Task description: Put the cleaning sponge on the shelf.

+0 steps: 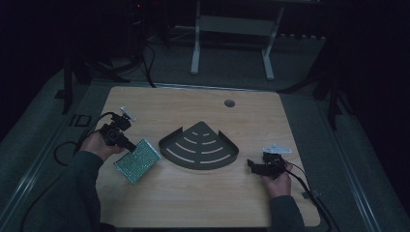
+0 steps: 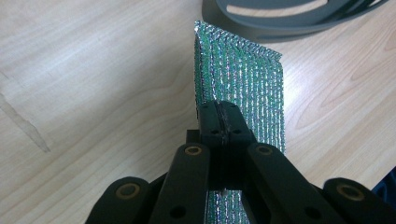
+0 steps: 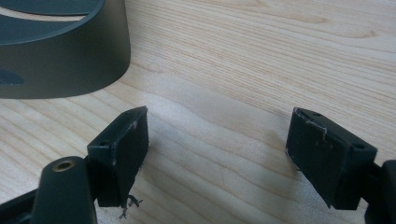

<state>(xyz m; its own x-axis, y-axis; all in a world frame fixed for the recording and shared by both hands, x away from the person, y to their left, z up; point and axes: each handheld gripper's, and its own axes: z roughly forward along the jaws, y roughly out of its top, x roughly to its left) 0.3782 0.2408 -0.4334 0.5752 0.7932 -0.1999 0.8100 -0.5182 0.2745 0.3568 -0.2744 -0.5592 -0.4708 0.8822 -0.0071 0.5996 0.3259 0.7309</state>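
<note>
Over on the left, the left claw (image 1: 129, 145) is clamped tight on the near edge of a sparkly green scouring pad (image 1: 138, 161), jaws pinched together with the pad standing up between them in the left gripper view (image 2: 243, 88), its far end tipping toward the wooden counter (image 1: 193, 203). Centre stage, a dark fan-shaped slotted tray (image 1: 199, 146) sits flat on the counter, just beside the pad. And on the right, the right claw (image 1: 252, 166) hangs wide open over bare wood, holding nothing, jaws pointing toward the tray's curved wall (image 3: 65, 60).
</note>
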